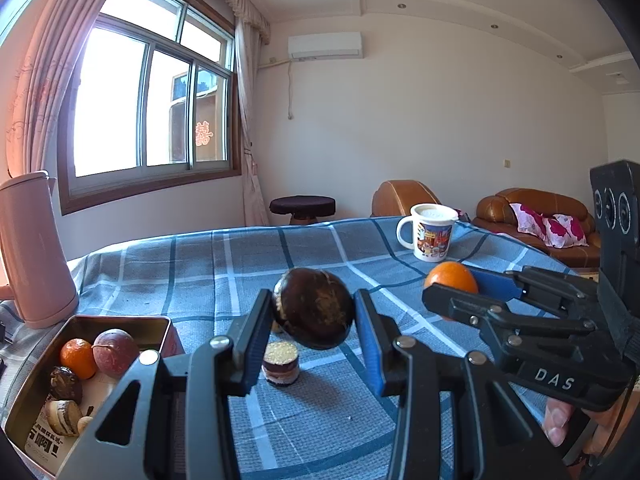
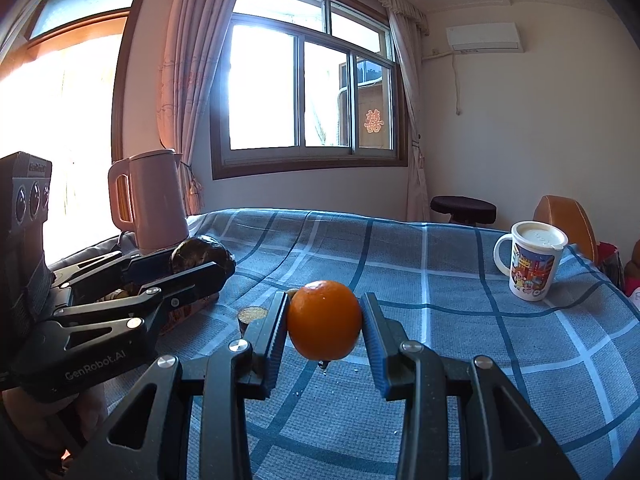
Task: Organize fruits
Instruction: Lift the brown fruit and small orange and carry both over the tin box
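My left gripper (image 1: 314, 316) is shut on a dark brown oval fruit (image 1: 314, 312) and holds it above the blue checked cloth (image 1: 200, 272). My right gripper (image 2: 324, 322) is shut on an orange (image 2: 324, 320), also lifted off the cloth. The right gripper shows in the left wrist view (image 1: 452, 292) to the right with the orange (image 1: 450, 276). The left gripper with the dark fruit (image 2: 200, 258) shows at left in the right wrist view. An open metal tin (image 1: 24, 400) at lower left holds an orange (image 1: 78, 356), a reddish round fruit (image 1: 116, 354) and several small snacks.
A small layered cake (image 1: 281, 364) stands on the cloth below the dark fruit. A pink kettle (image 1: 32, 252) stands at the left. A lidded cartoon mug (image 1: 430, 232) sits at the far right of the table. Brown sofas (image 1: 532, 216) lie beyond.
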Action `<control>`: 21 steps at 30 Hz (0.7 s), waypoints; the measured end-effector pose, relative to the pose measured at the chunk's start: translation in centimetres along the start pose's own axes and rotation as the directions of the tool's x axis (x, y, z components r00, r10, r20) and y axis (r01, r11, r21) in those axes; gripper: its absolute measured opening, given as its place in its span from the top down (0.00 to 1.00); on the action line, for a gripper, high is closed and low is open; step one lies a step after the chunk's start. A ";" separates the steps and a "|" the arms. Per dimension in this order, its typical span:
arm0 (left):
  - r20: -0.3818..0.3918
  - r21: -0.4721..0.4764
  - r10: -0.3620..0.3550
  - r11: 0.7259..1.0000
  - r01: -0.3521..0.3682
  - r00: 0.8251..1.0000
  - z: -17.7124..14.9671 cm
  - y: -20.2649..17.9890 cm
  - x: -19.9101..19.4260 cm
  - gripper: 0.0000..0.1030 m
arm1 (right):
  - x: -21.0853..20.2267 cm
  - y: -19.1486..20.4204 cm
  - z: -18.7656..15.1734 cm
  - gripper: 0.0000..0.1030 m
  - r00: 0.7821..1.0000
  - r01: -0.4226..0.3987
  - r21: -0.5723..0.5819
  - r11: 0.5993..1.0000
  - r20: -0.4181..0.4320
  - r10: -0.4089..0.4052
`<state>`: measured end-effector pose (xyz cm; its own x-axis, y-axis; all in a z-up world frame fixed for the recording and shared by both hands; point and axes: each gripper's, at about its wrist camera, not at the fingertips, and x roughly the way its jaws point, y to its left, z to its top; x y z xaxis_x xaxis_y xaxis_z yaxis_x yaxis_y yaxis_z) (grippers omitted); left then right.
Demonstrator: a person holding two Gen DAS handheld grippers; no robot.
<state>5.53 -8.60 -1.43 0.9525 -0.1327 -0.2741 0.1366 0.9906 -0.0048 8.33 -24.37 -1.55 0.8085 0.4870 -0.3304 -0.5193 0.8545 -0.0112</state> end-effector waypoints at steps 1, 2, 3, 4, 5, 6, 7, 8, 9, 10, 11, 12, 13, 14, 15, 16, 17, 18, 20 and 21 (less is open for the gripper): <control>0.002 -0.001 0.001 1.000 -0.001 1.000 0.0 0.0 -0.1 0.59 | -0.1 0.0 0.0 0.63 1.000 0.002 -0.001 1.000 0.003 -0.002; 0.005 -0.002 0.004 1.000 -0.004 1.000 0.0 0.0 -0.1 0.59 | -0.1 0.0 0.0 0.63 1.000 0.003 -0.002 1.000 0.006 -0.003; 0.007 -0.004 0.006 1.000 -0.006 1.000 0.0 0.0 -0.2 0.59 | -0.2 0.1 0.0 0.63 1.000 0.004 -0.002 1.000 0.010 -0.004; 0.008 -0.006 0.006 1.000 -0.006 1.000 0.0 0.1 -0.2 0.59 | -0.2 0.1 0.0 0.63 1.000 0.006 -0.002 1.000 0.013 -0.006; 0.008 -0.007 0.007 1.000 -0.007 1.000 0.0 0.1 -0.2 0.59 | -0.3 0.1 0.0 0.63 1.000 0.007 -0.002 1.000 0.016 -0.007; 0.007 -0.007 0.008 1.000 -0.008 1.000 0.0 0.1 -0.2 0.59 | -0.3 0.1 0.0 0.63 1.000 0.005 -0.002 1.000 0.017 -0.005; 0.007 -0.007 0.008 1.000 -0.008 1.000 0.0 0.1 -0.3 0.59 | -0.3 0.2 0.0 0.63 1.000 0.005 -0.003 1.000 0.017 -0.005; 0.006 -0.007 0.009 1.000 -0.009 1.000 -0.1 0.1 -0.4 0.59 | -0.2 0.2 0.1 0.63 1.000 0.005 -0.004 1.000 0.017 -0.005; 0.005 -0.007 0.010 1.000 -0.010 1.000 -0.1 0.1 -0.3 0.59 | -0.2 0.2 0.1 0.63 1.000 0.002 -0.003 1.000 0.016 -0.002; 0.002 -0.007 0.010 1.000 -0.010 1.000 -0.1 0.2 -0.4 0.59 | -0.1 0.3 0.1 0.63 1.000 -0.002 -0.003 1.000 0.014 0.002; 0.000 -0.008 0.010 1.000 -0.010 1.000 -0.1 0.3 -0.4 0.59 | 0.0 0.4 0.1 0.63 1.000 -0.003 -0.004 1.000 0.013 0.003; -0.001 -0.009 0.009 1.000 -0.009 1.000 -0.2 0.3 -0.5 0.59 | 0.1 0.5 0.1 0.63 1.000 -0.004 -0.006 1.000 0.011 0.004; -0.002 -0.010 0.009 1.000 -0.009 1.000 -0.2 0.4 -0.5 0.59 | 0.2 0.6 0.1 0.63 1.000 -0.006 -0.006 1.000 0.008 0.006; -0.003 -0.010 0.010 1.000 -0.010 1.000 -0.2 0.4 -0.6 0.59 | 0.2 0.6 0.2 0.63 1.000 -0.008 -0.007 1.000 0.008 0.008; -0.005 -0.010 0.009 1.000 -0.009 1.000 -0.2 0.5 -0.6 0.59 | 0.3 0.8 0.1 0.63 1.000 -0.011 -0.008 1.000 0.007 0.011; -0.005 -0.011 0.011 1.000 -0.011 1.000 -0.2 0.6 -0.7 0.59 | 0.4 0.9 0.2 0.63 1.000 -0.013 -0.010 1.000 0.006 0.013; -0.006 -0.013 0.012 1.000 -0.012 1.000 -0.2 0.7 -0.7 0.59 | 0.5 1.0 0.2 0.63 1.000 -0.014 -0.012 1.000 0.004 0.014; -0.007 -0.014 0.015 1.000 -0.015 1.000 -0.3 0.8 -0.8 0.59 | 0.6 1.2 0.2 0.63 1.000 -0.017 -0.014 1.000 0.003 0.017; -0.008 -0.018 0.020 1.000 -0.020 1.000 -0.3 1.1 -0.9 0.59 | 0.8 1.6 0.2 0.63 1.000 -0.024 -0.022 0.999 -0.002 0.024; -0.009 -0.020 0.021 1.000 -0.021 1.000 -0.3 1.2 -1.0 0.59 | 1.0 1.8 0.3 0.63 1.000 -0.026 -0.027 0.999 -0.004 0.026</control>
<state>4.67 -7.25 -1.44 0.9528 -0.1115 -0.2823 0.1108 0.9937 -0.0184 8.27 -22.33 -1.63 0.7934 0.5083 -0.3348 -0.5475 0.8364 -0.0277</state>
